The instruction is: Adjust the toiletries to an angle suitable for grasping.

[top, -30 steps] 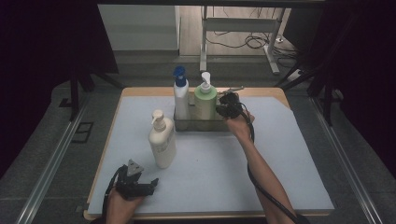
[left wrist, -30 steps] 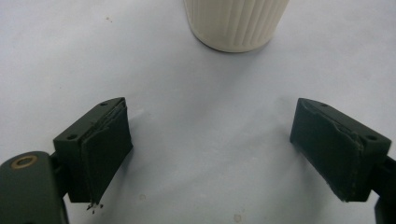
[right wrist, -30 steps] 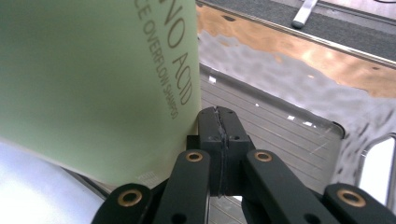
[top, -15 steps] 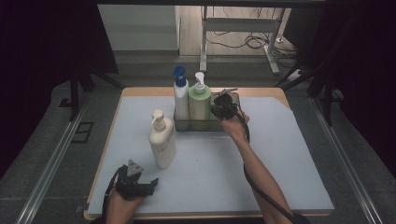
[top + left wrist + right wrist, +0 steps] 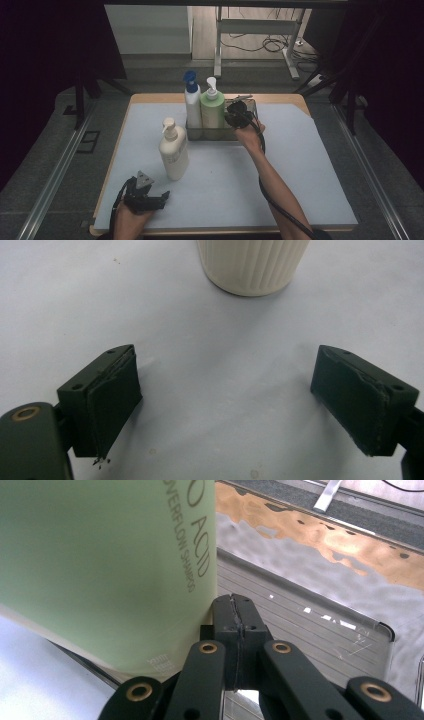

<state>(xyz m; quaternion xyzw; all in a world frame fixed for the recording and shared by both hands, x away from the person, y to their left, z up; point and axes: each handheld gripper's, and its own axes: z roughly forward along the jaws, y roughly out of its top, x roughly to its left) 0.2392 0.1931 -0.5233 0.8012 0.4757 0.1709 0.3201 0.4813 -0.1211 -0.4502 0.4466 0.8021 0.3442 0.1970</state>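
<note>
right gripper point(image 5: 235, 114), jaws pressed flat together with nothing between them, sits low over the clear tray point(image 5: 250, 103) at the far side of the table point(image 5: 300, 165), touching or nearly touching the side of the green bottle point(image 5: 212, 111); that bottle stands upright in the tray beside the blue-capped bottle point(image 5: 192, 105), to its right in the high view. left gripper point(image 5: 150, 197) rests near the table's front edge with its jaws spread wide and empty, the cream bottle point(image 5: 173, 150) standing just ahead of it on the white mat point(image 5: 220, 175), apart from the tray.
</note>
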